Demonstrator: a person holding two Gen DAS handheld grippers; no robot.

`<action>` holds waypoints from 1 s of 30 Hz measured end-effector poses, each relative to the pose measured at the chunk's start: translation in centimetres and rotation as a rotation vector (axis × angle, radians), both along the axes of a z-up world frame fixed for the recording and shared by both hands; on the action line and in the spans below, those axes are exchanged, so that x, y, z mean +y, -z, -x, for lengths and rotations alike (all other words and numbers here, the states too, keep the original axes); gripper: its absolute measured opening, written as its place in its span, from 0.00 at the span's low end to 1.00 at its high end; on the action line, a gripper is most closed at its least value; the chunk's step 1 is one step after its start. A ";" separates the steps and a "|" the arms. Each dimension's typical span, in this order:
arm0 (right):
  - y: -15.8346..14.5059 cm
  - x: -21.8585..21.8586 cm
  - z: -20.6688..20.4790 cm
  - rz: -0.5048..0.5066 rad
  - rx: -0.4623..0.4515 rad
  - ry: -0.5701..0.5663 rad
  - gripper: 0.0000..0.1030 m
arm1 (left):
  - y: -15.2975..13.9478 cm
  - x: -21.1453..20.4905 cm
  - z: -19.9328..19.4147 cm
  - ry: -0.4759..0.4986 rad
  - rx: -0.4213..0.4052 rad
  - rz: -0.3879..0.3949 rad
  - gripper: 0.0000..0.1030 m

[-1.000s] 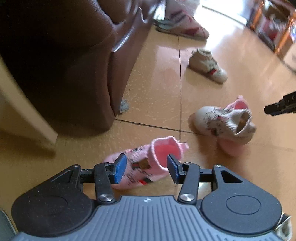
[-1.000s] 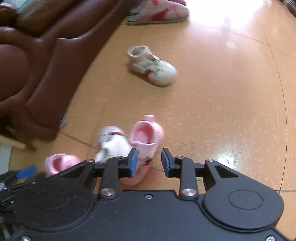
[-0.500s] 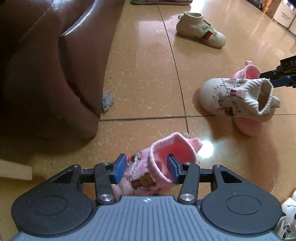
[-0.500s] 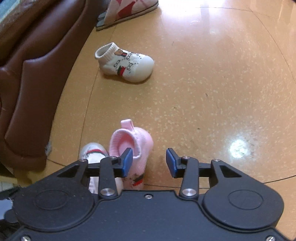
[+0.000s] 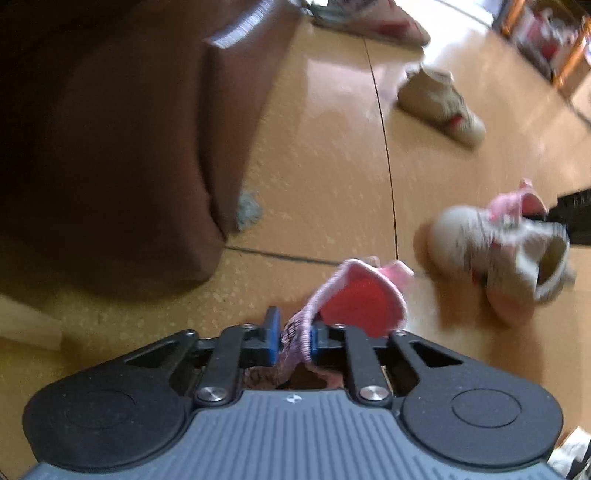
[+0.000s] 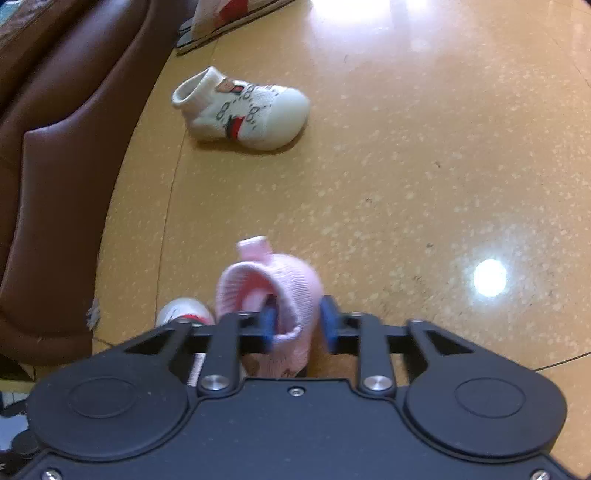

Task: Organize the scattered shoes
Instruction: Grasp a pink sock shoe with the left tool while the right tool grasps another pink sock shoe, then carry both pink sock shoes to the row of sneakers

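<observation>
My left gripper [image 5: 293, 336] is shut on the knit cuff of a pink baby shoe [image 5: 354, 295]. My right gripper [image 6: 298, 325] has its left pad inside the collar of a second pink baby shoe [image 6: 273, 291] and its right pad outside; the jaws are closing on the collar wall. A white baby shoe [image 5: 495, 254] lies beside that pink shoe [image 5: 517, 201]; its toe shows in the right wrist view [image 6: 184, 312]. Another white baby shoe [image 6: 243, 109] lies farther off on the floor, also in the left wrist view [image 5: 439, 103].
A brown leather sofa [image 5: 129, 129] fills the left side, also in the right wrist view [image 6: 62, 147]. A grey dust clump [image 5: 247, 208] lies at its corner. A large slipper [image 6: 221, 22] lies at the back. The floor is glossy tan tile.
My left gripper closed on the pink shoe's cuff and rose with it. My right gripper moved in over the other pink shoe's collar and narrowed around it.
</observation>
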State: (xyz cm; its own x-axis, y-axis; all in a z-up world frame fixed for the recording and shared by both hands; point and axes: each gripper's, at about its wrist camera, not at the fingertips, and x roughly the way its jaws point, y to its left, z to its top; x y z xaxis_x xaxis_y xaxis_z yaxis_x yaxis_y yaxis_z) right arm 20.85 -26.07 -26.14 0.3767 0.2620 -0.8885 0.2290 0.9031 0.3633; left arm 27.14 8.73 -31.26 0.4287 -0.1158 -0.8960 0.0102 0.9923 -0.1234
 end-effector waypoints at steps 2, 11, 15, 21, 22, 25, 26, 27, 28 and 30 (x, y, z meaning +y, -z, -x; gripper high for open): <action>-0.4 -0.3 0.3 0.001 -0.029 0.026 0.10 | -0.9 0.2 0.2 -0.022 -0.026 0.028 0.10; -5.2 -3.3 2.3 -0.065 -0.113 0.139 0.08 | -7.3 -2.0 1.9 -0.048 -0.138 0.133 0.09; -8.2 -4.9 4.3 -0.103 -0.144 0.172 0.08 | -10.2 -2.9 4.1 -0.058 -0.153 0.165 0.09; -12.9 -5.7 8.6 -0.182 -0.196 0.201 0.08 | -13.5 -3.3 8.8 -0.073 -0.156 0.178 0.09; -13.4 -5.6 9.2 -0.188 -0.198 0.203 0.08 | -14.2 -3.3 9.8 -0.075 -0.158 0.178 0.09; -15.1 -5.3 11.9 -0.217 -0.202 0.217 0.08 | -15.5 -3.1 12.4 -0.086 -0.162 0.180 0.09; -15.5 -5.0 12.9 -0.233 -0.198 0.226 0.08 | -15.8 -3.0 13.4 -0.092 -0.163 0.184 0.09; -15.8 -4.7 14.2 -0.247 -0.193 0.230 0.08 | -16.2 -3.0 14.7 -0.099 -0.162 0.190 0.09; -15.9 -4.2 15.5 -0.263 -0.186 0.237 0.08 | -16.5 -2.9 15.7 -0.104 -0.159 0.192 0.09; -15.9 -3.3 17.7 -0.285 -0.171 0.239 0.08 | -16.8 -2.8 17.8 -0.117 -0.150 0.190 0.09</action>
